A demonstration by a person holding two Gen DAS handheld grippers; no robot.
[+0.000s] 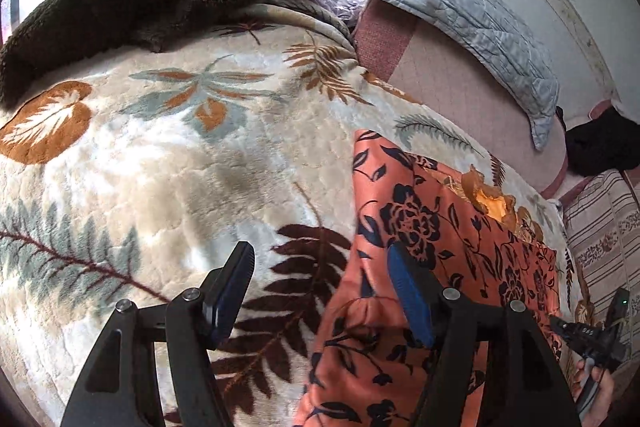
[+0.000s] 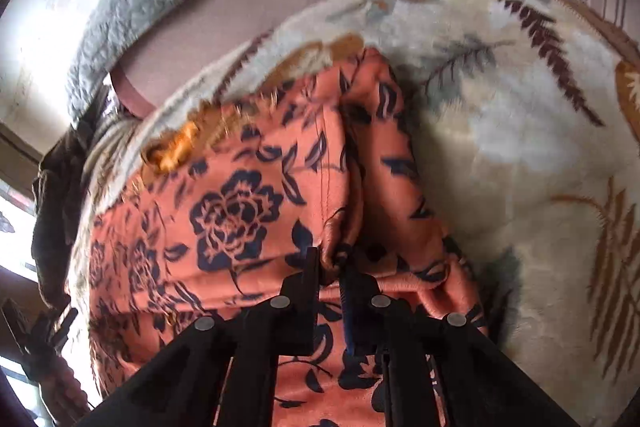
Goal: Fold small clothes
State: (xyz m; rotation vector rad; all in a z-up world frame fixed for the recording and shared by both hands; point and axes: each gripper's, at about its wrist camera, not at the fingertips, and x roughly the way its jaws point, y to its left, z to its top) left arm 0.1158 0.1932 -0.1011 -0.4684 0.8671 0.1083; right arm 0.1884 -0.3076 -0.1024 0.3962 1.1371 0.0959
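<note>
Right wrist view: my right gripper pinches a bunched edge of the orange, dark-flowered satin garment lying on the cream leaf-print plush blanket, my left gripper spread wide above its other edge, apparently mid-fold, next needing that edge grasped.

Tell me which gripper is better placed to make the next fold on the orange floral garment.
Right, probably. The right gripper is shut on a bunched edge of the orange floral garment, ready to carry it over. The left gripper is open, holding nothing.
</note>
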